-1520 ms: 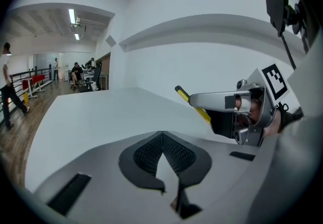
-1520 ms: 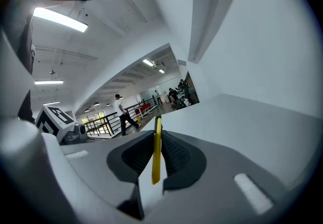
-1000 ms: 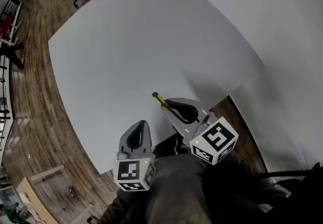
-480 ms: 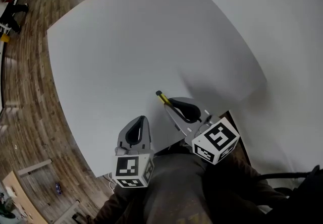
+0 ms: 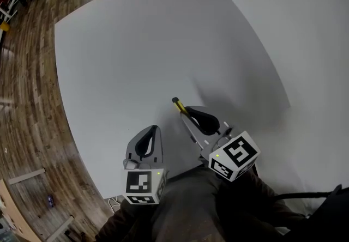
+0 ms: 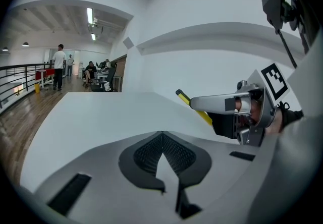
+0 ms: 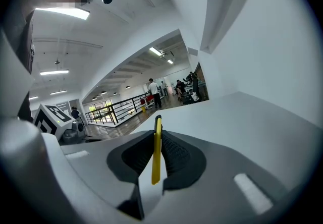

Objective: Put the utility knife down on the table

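Observation:
A slim yellow utility knife (image 5: 178, 106) with a black tip is clamped edge-on in my right gripper (image 5: 191, 117), which is shut on it above the near part of the white table (image 5: 147, 44). In the right gripper view the utility knife (image 7: 157, 152) stands between the jaw pads and pokes out past them. My left gripper (image 5: 146, 144) hangs over the table's near edge, shut, with nothing in it. From the left gripper view the knife (image 6: 194, 108) juts out of the right gripper (image 6: 202, 103) toward the table's middle.
The broad white table fills most of the head view, with wooden floor (image 5: 24, 99) to its left. A white wall (image 5: 305, 28) runs along the right. People and office chairs (image 6: 93, 72) are far off across the room.
Both grippers hold nearly the same place. The head camera has shifted slightly, so the table sits a bit differently in view. The knife stays clamped.

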Tool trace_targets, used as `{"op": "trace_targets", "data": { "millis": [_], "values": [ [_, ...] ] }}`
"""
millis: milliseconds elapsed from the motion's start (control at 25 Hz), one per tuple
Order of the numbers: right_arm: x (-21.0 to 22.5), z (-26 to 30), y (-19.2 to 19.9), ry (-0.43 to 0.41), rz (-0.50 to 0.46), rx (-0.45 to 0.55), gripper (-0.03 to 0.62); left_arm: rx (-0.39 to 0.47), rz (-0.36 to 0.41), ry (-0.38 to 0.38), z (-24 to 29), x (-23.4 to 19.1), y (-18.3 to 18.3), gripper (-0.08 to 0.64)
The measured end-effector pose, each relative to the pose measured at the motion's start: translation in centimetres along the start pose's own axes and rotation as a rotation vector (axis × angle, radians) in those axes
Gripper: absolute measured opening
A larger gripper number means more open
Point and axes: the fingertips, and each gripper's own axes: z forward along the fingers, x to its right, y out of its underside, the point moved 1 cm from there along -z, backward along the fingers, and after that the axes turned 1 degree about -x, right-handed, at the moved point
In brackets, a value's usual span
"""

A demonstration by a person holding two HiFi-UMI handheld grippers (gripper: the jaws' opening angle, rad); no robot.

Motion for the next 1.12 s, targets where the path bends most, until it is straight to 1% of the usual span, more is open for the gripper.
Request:
{"op": "trace_targets", "data": {
  "millis": [120, 320, 440, 560, 760, 880, 1120],
  "values": [
    [0.0, 1.3, 0.0, -0.006, 0.005, -0.019, 0.046, -0.006, -0.007, -0.008, 0.4, -1.2, -0.3, 0.003],
    [0.3, 1.9, 0.6, -0.03, 0.02, -0.05, 0.046, -0.014, -0.002, -0.018, 1.0, -1.0, -0.9, 0.003],
    [0.8, 2.6, 1.6, -0.047, 0.042, -0.069, 0.046, -0.041, -0.016, -0.031, 1.5, -1.2, 0.2, 0.003],
    [1.0, 2.8, 2.5, -0.061, 0.062, -0.09, 0.046, -0.07, -0.02, -0.028, 1.9, -0.7, 1.3, 0.003],
    [0.6, 2.6, 1.5, -0.062, 0.067, -0.106, 0.046, -0.072, -0.036, -0.023, 1.4, -0.3, 0.4, 0.003],
    [0.6, 2.6, 1.5, -0.066, 0.064, -0.124, 0.046, -0.092, -0.057, -0.035, 1.4, -0.4, 0.4, 0.003],
    [0.8, 2.7, 1.8, -0.077, 0.073, -0.144, 0.046, -0.1, -0.066, -0.027, 1.2, 0.2, 0.9, 0.003]
  ]
}}
